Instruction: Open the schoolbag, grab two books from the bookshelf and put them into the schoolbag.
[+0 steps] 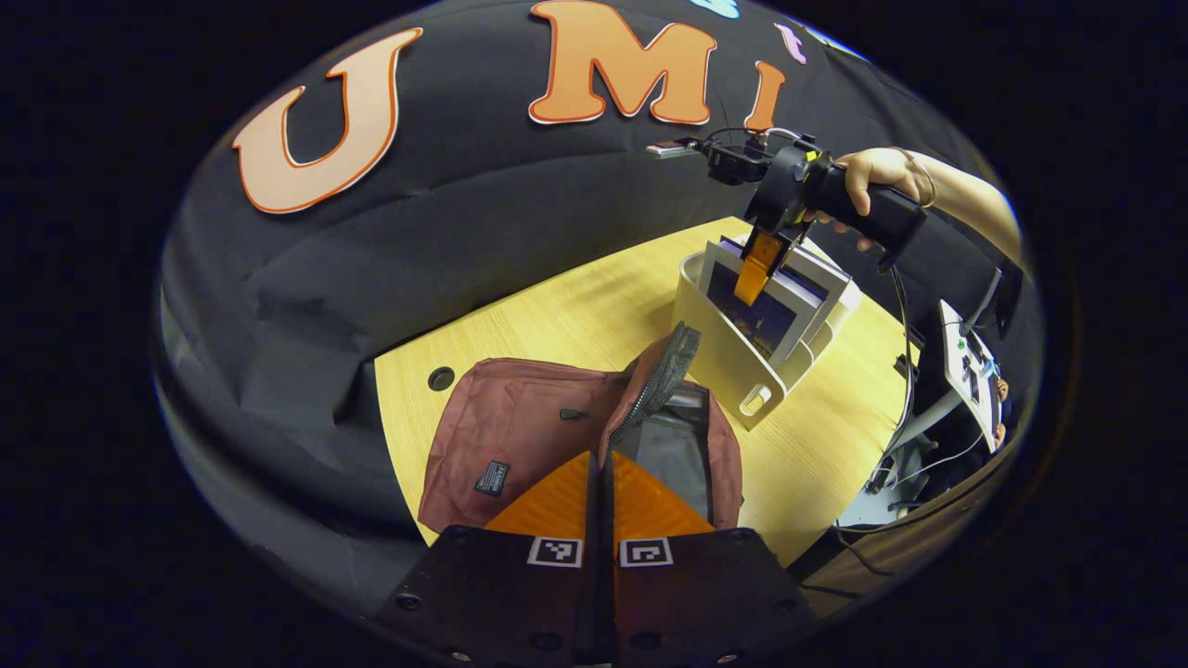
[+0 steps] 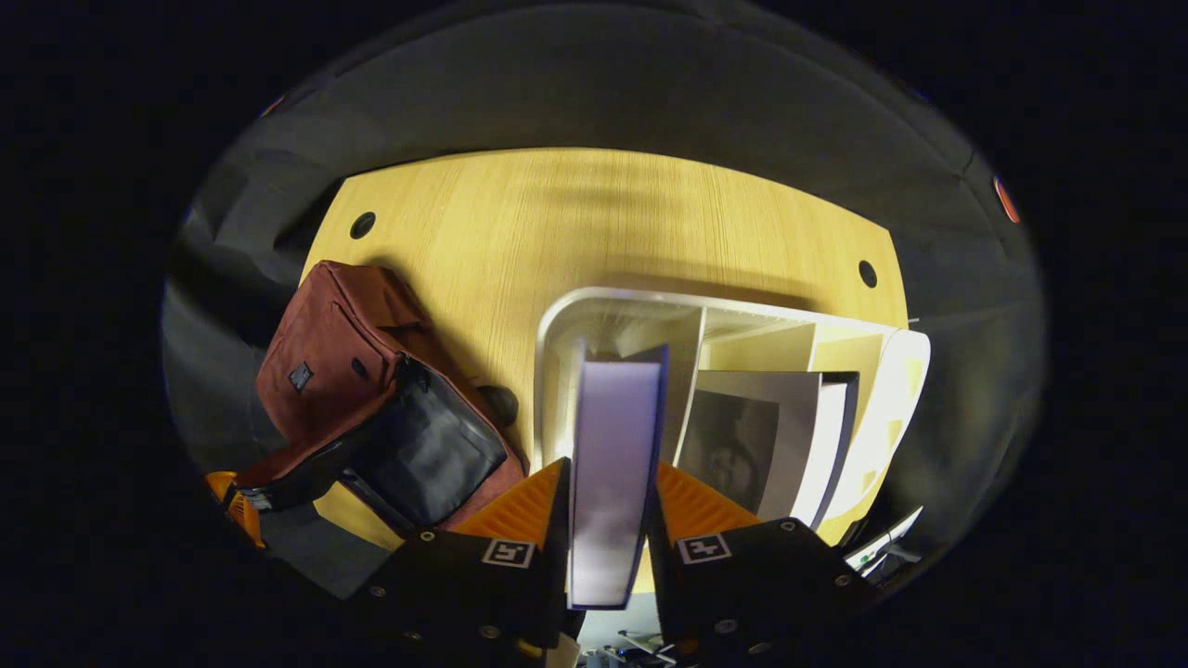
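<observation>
Clamping a book [image 2: 613, 482] edge-on, the right gripper [image 2: 608, 520] stands over the bookshelf [image 2: 557, 353] — gripped so it slides straight up. Left gripper [image 1: 601, 492], fingers together on nothing, waits over the open schoolbag [image 1: 520, 427] — mouth gaping for the drop.

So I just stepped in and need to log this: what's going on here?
A person is packing a schoolbag, which lies open on the table. The right gripper is clamped on a book standing in the white bookshelf. The left gripper hovers shut over the bag's opening.
</observation>
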